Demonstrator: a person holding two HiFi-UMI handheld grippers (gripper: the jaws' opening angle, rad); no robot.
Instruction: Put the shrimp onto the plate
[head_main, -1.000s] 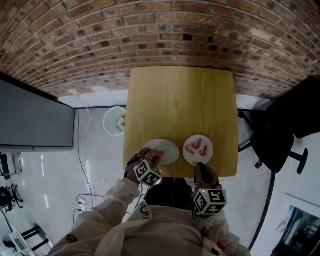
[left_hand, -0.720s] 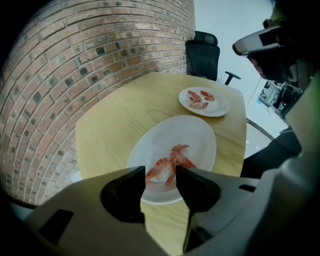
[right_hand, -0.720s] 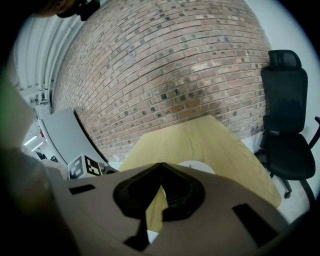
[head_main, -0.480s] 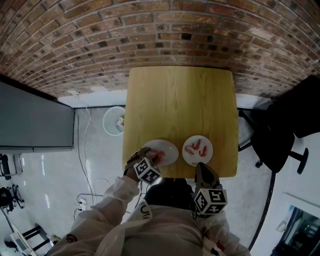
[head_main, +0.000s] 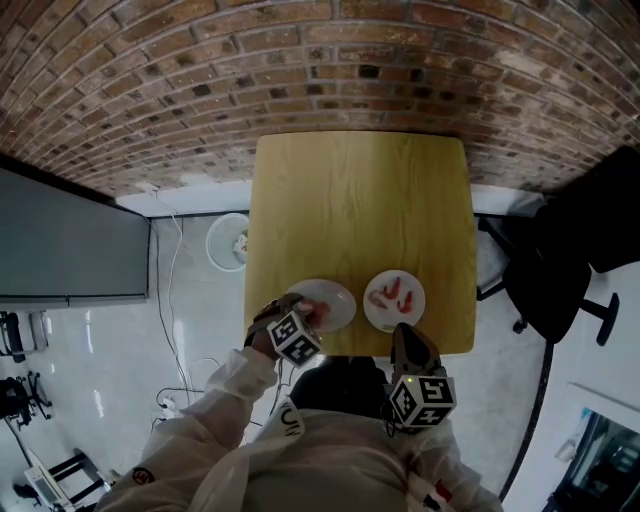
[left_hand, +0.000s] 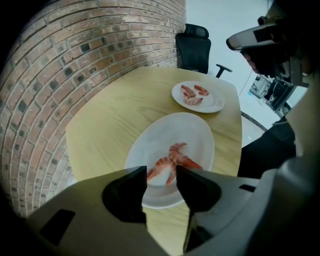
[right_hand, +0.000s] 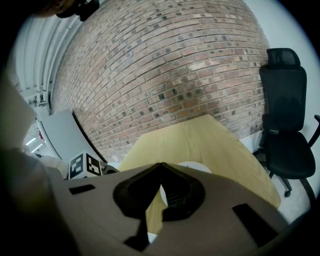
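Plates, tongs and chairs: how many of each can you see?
Plates: 2, near plate and far plate
Tongs: 2, left tongs and right tongs
Chairs: 1, black office chair
Total: 5

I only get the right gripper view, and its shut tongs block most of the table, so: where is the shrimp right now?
Observer: Shrimp lie on the left plate, seen in the left gripper view.
Operator: Is the left gripper holding any?
Observer: No. The left tongs, just opened wider, stand apart over that plate, gripping nothing.
Operator: Any on the other plate?
Observer: Yes, the right plate holds more shrimp.
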